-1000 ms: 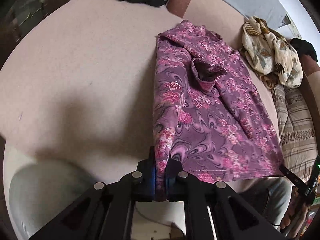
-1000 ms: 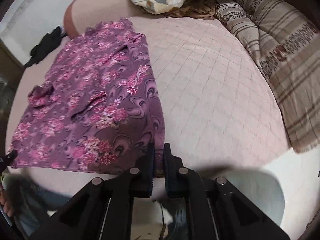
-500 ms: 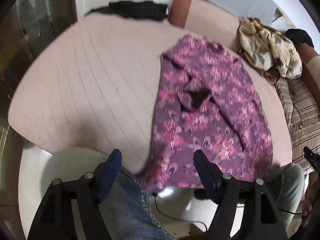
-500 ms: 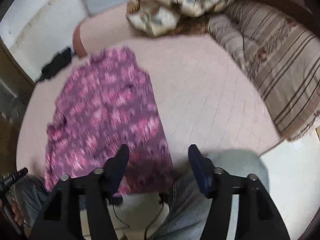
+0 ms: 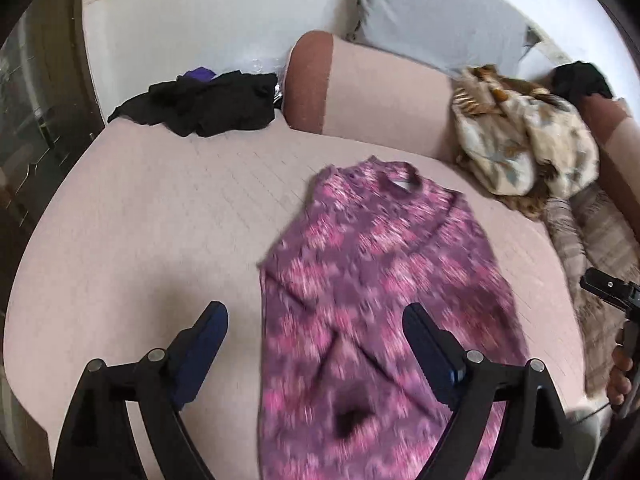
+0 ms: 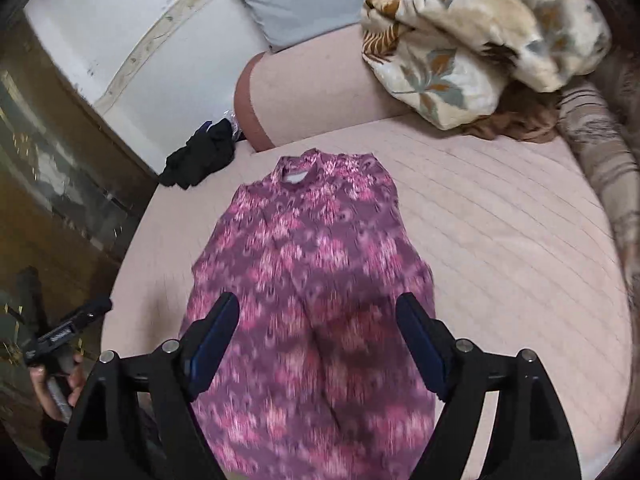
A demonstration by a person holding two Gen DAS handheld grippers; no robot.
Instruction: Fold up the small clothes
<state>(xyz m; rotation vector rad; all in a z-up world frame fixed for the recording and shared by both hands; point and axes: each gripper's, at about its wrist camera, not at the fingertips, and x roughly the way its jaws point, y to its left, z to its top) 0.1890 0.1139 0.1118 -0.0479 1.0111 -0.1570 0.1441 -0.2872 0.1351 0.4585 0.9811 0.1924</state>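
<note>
Both grippers, left gripper (image 5: 316, 336) and right gripper (image 6: 316, 328), hung spread and empty above the purple top (image 6: 312, 288); laid flat, it seemingly needed gripping next for folding.

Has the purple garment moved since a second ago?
Yes. The garment now lies farther in on the bed, its collar nearer the bolster; both grippers released it.
</note>
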